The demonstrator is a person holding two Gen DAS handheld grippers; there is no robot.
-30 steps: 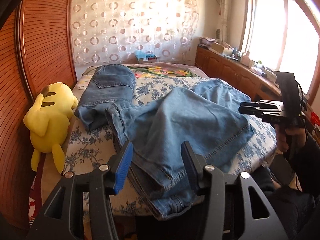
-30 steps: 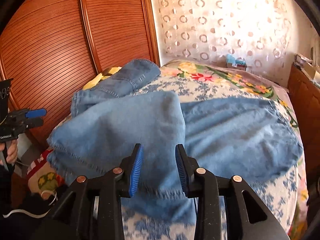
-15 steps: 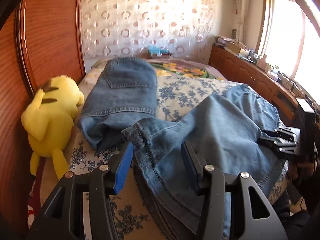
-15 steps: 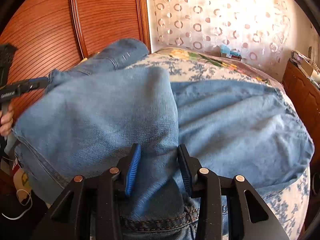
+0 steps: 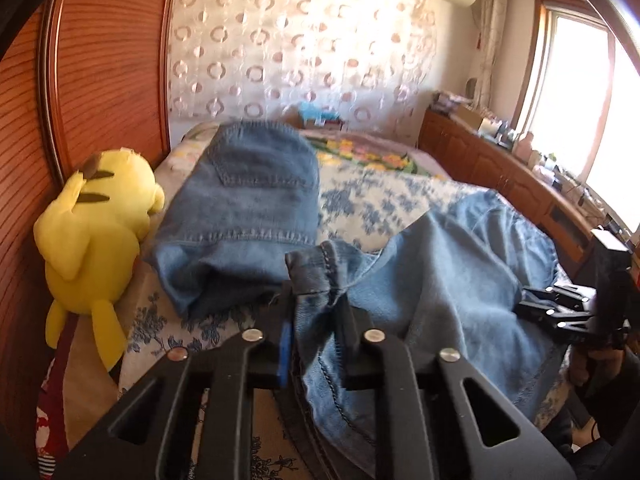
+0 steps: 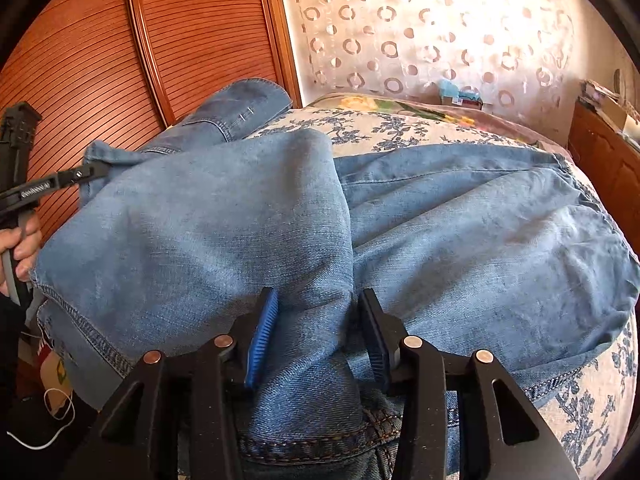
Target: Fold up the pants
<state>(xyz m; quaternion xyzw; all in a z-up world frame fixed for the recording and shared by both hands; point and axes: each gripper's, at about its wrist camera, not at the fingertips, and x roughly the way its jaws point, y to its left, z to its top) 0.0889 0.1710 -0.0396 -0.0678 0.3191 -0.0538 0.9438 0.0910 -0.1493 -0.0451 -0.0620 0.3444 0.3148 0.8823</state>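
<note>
On the bed, far left, one yellow plush toy leans against the wooden wardrobe doors. Just right of it lies the one pair of blue denim pants, spread across the blue-flowered bedspread with its seat and back pocket toward the far left and its legs trailing to the right.

My left gripper is closing on a hemmed corner of denim at the near left edge; the cloth is bunched between its jaws and I read it as grasped. My right gripper sits farther right, a ridge of denim rising between its blue pads. Those jaws are opening, and the pads stand a little clear of the fabric, so I judge that side let go.

As I read it, the job is barely halfway: one layer of denim already lies doubled over another, but the pile is rumpled, its edges unmatched, and the seat end still sticks out flat at the far left. Squaring the legs and making the last folds remain.

Count: one pair of pants, one plush toy, two grippers, one bed.
</note>
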